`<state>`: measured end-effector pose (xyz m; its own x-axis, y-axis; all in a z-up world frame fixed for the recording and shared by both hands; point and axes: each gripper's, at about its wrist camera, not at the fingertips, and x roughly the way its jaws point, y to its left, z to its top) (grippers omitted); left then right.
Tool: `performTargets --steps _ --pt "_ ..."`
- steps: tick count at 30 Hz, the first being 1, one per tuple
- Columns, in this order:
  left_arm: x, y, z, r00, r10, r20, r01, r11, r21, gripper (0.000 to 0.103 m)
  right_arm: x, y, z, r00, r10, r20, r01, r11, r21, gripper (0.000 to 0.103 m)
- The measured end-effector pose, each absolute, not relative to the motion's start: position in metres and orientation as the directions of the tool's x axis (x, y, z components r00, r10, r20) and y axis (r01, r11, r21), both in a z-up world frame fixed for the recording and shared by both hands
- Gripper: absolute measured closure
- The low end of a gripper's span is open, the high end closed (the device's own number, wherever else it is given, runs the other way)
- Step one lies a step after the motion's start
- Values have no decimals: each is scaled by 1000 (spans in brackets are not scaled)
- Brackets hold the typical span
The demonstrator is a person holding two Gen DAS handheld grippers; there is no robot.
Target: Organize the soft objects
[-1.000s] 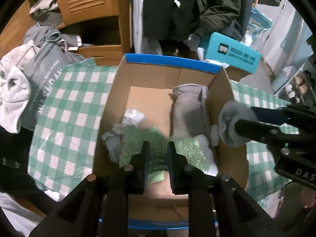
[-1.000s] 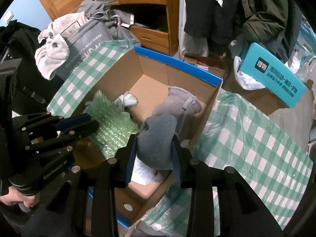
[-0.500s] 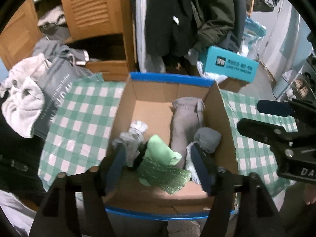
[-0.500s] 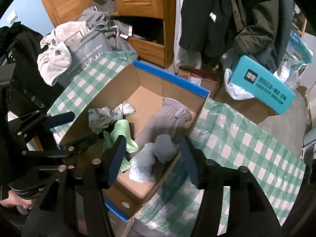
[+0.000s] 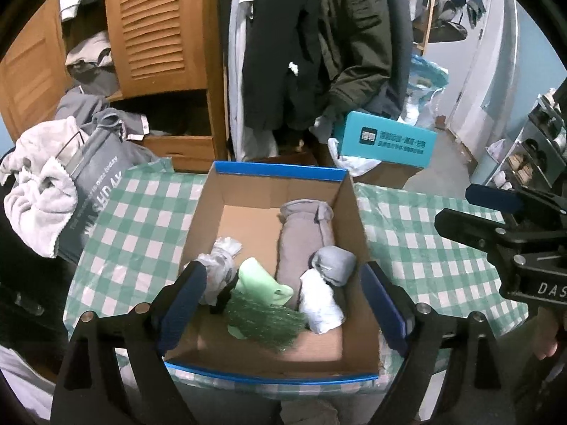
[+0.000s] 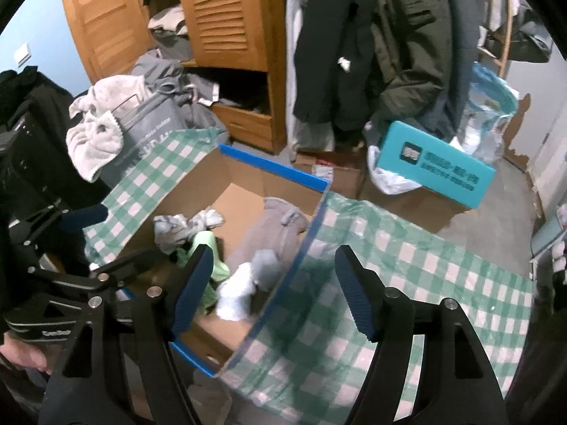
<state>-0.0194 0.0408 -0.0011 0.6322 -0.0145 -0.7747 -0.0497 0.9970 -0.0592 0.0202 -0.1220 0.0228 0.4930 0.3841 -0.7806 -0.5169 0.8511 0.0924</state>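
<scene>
Where the cardboard box (image 5: 248, 194) sits on the desk (image 5: 141, 212) with its green-checked cloth, its blue-taped rim is open on top and the far half of its floor is bare; checked cloth lies free on both sides of it, wider on the right. Inside, a long grey rolled garment (image 5: 304, 237) lies along the right wall, a small grey sock ball (image 5: 335, 264) and a white roll (image 5: 320, 301) touching its near end; a pale green sock (image 5: 262, 281) and green bubble wrap (image 5: 265, 322) sit in the middle near the front, a crumpled grey-white cloth (image 5: 219, 262) by the left wall. Left hand-held gripper (image 5: 283, 304) hangs above the box's near end, jaws spread wide after just opening, nothing between them. Right hand-held gripper (image 6: 273, 290) straddles the box's right rim from above, jaws apart, also just opened, holding nothing. Behind the desk: a grey bag with towel (image 5: 39, 194), a wooden wardrobe (image 5: 156, 28), a teal box (image 5: 386, 145).
</scene>
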Motion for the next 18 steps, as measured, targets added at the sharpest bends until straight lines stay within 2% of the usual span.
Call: performTargets --steps 4,18 --pt "-20 37 0 643 -26 -765 -52 996 -77 12 17 -137 24 519 375 -768 -492 866 91 32" --pt "-17 23 6 681 41 -731 -58 998 2 10 16 -155 15 551 344 -760 -484 874 44 32"
